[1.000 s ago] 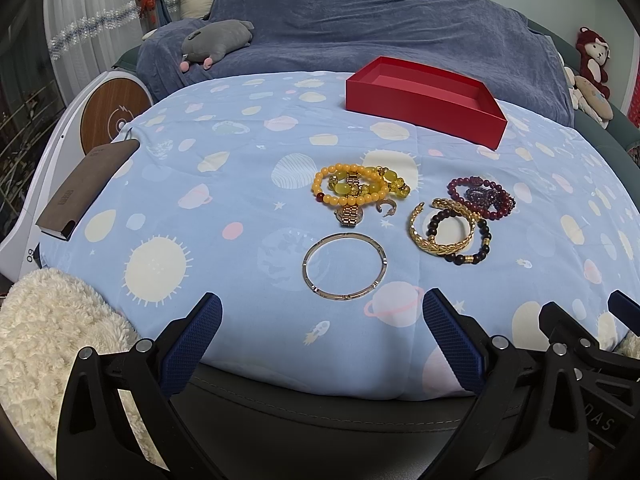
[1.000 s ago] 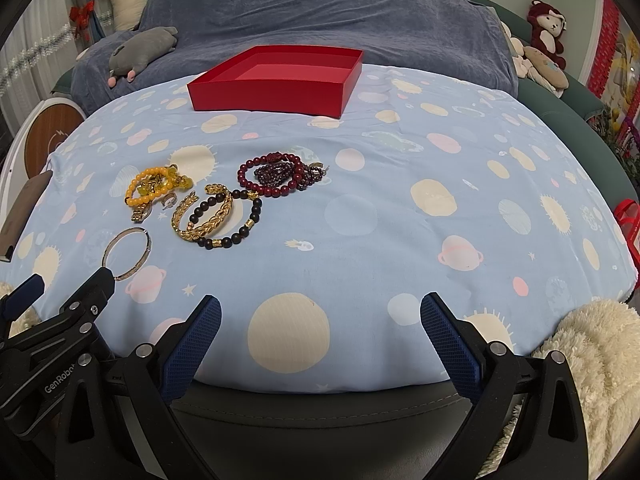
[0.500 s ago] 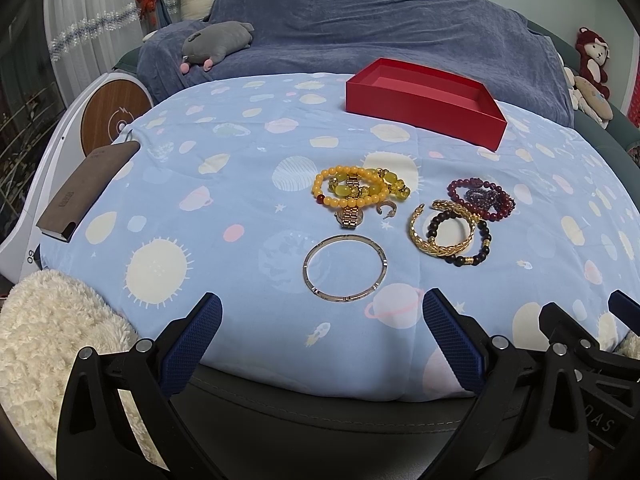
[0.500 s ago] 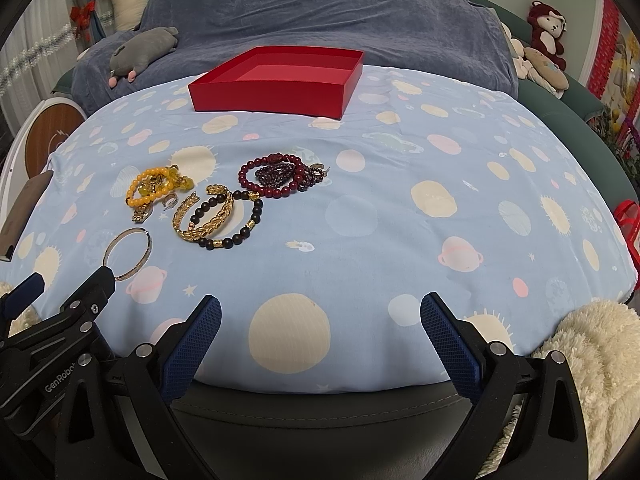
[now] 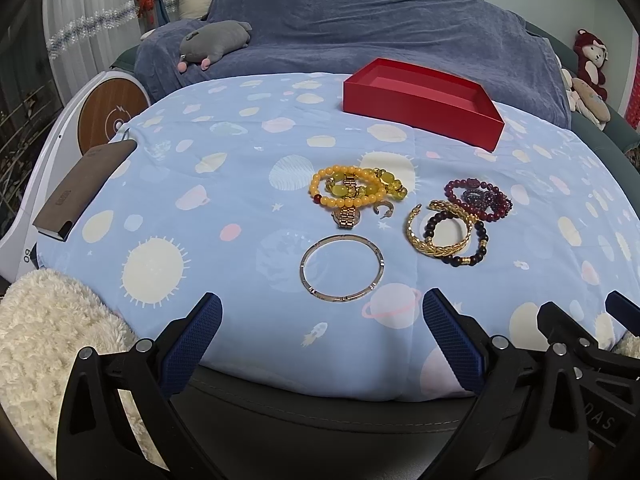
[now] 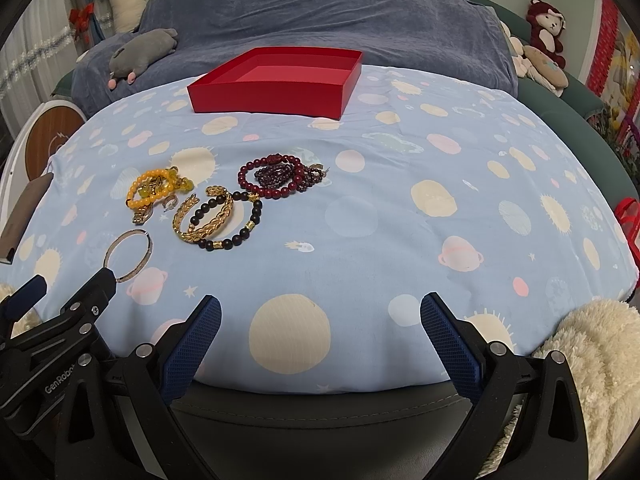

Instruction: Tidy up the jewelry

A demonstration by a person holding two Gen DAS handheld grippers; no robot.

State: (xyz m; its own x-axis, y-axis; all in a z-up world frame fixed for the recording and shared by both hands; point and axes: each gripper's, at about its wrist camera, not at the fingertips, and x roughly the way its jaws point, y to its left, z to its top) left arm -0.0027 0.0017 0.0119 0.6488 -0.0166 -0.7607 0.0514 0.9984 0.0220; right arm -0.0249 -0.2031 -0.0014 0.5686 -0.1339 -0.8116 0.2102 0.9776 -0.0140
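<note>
Both grippers, left and right, are held wide apart, nothing gripped. The jewelry is spread on the planet-print sheet (red box behind).

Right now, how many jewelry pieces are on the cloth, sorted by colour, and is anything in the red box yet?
Yellow bead bracelets: 2, overlapping
Dark red bead bracelets: 2, overlapping
Black bead bracelet: 1
Gold braided cuff: 1
Thin metal bangle: 1
Gold watch: 1
Small hoop earring: 1
Total: 9; tangled piles may hide more.
Red box: nothing visible inside.
</note>
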